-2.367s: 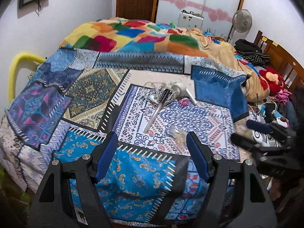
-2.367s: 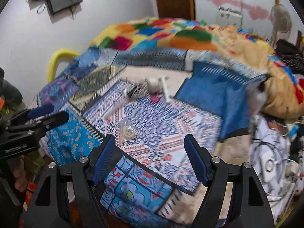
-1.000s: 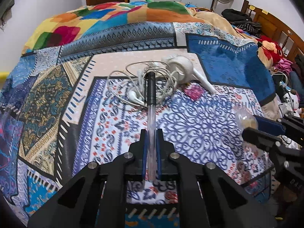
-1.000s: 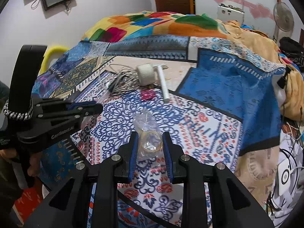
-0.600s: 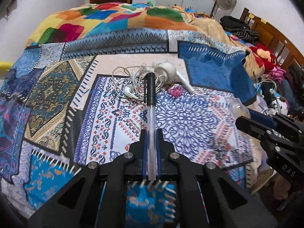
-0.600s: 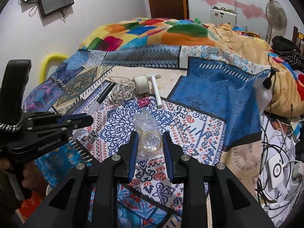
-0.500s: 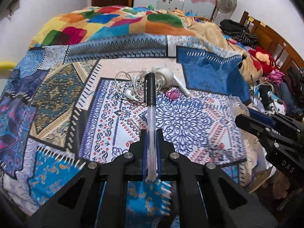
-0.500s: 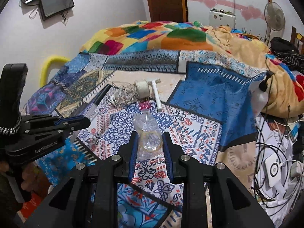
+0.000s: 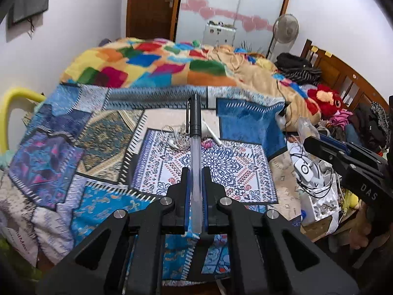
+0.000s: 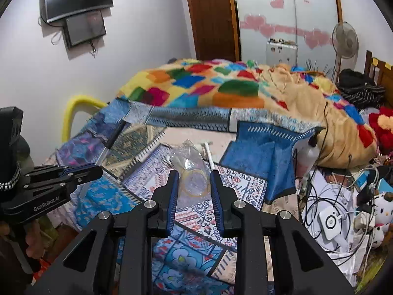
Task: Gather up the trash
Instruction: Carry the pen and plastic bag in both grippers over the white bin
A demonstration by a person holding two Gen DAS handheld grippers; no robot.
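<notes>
Between my left gripper's (image 9: 196, 196) closed fingers sat a pen (image 9: 195, 147), cap forward. Only the right-wrist view showed my right gripper (image 10: 192, 191) clamping a clear plastic bag (image 10: 190, 169) above the bedspread (image 10: 248, 189).

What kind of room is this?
Most likely a lived-in bedroom: a bed spread with patchwork covers, a colourful blanket heaped at its far end, a wooden headboard to the right, and a standing fan by the wall.
</notes>
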